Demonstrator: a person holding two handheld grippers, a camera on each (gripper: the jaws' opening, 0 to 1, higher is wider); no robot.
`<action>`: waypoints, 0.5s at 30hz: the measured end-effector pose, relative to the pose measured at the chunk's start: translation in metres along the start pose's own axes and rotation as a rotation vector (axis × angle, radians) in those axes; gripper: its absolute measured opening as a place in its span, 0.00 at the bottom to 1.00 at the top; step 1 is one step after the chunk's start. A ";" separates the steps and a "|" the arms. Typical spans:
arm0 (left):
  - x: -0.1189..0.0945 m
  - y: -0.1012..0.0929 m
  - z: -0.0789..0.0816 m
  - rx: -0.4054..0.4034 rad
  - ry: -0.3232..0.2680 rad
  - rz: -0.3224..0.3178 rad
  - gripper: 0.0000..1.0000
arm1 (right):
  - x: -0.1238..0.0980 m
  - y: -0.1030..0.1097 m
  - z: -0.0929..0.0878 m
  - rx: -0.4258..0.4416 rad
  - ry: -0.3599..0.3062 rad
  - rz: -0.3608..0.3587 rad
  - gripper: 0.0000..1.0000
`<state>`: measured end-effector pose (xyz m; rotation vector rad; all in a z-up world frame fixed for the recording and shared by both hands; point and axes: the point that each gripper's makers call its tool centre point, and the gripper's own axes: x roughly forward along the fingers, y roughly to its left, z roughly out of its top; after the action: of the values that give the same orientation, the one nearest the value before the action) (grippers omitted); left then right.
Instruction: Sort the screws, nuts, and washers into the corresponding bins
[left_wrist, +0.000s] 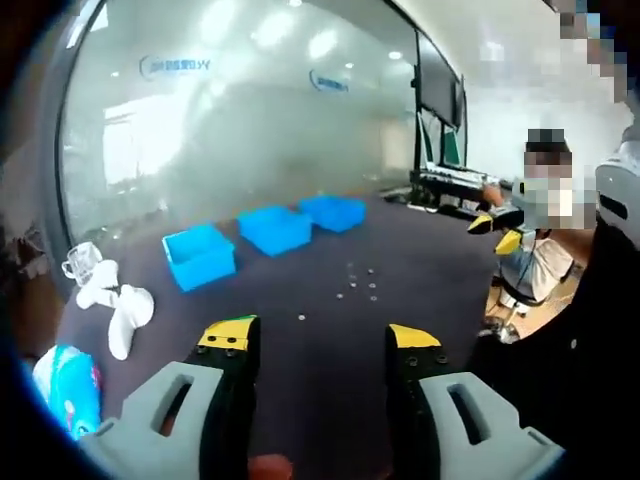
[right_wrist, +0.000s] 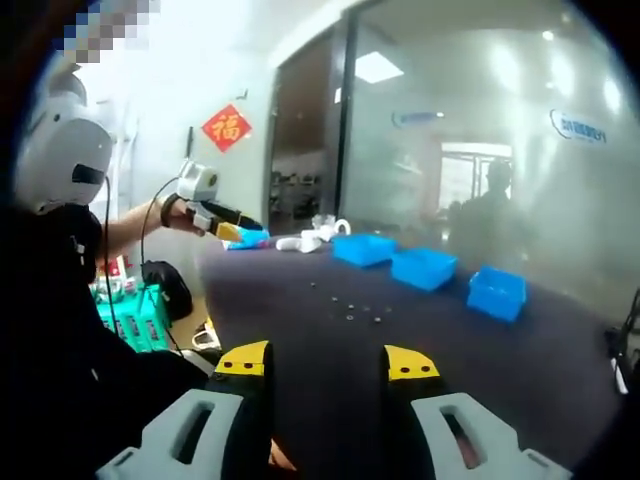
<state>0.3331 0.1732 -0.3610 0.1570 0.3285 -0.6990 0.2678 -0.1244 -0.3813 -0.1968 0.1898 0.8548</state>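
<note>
Three blue bins stand in a row at the back of the dark table. Small screws, nuts and washers lie scattered in front of them. My left gripper is open and holds nothing, well short of the hardware. In the right gripper view the same bins sit beyond the loose hardware. My right gripper is open and holds nothing, over the table's near part. The left gripper hangs in a hand at the left; the right gripper enters at the right.
White plastic pieces, a clear cup and a blue packet lie at the table's left end. A glass wall runs behind the table. A person sits past the right end. A green basket stands on the floor.
</note>
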 end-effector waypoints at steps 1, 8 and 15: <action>0.004 -0.001 0.000 0.011 0.018 -0.013 0.49 | 0.000 0.000 0.000 0.001 0.000 -0.001 0.38; 0.035 0.006 0.004 0.049 0.088 -0.033 0.49 | -0.006 -0.004 -0.006 0.011 0.000 -0.017 0.38; 0.067 0.006 0.003 0.070 0.163 -0.068 0.49 | -0.013 -0.008 -0.013 0.024 0.005 -0.029 0.38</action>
<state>0.3855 0.1362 -0.3808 0.2709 0.4677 -0.7670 0.2650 -0.1422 -0.3900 -0.1788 0.2015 0.8232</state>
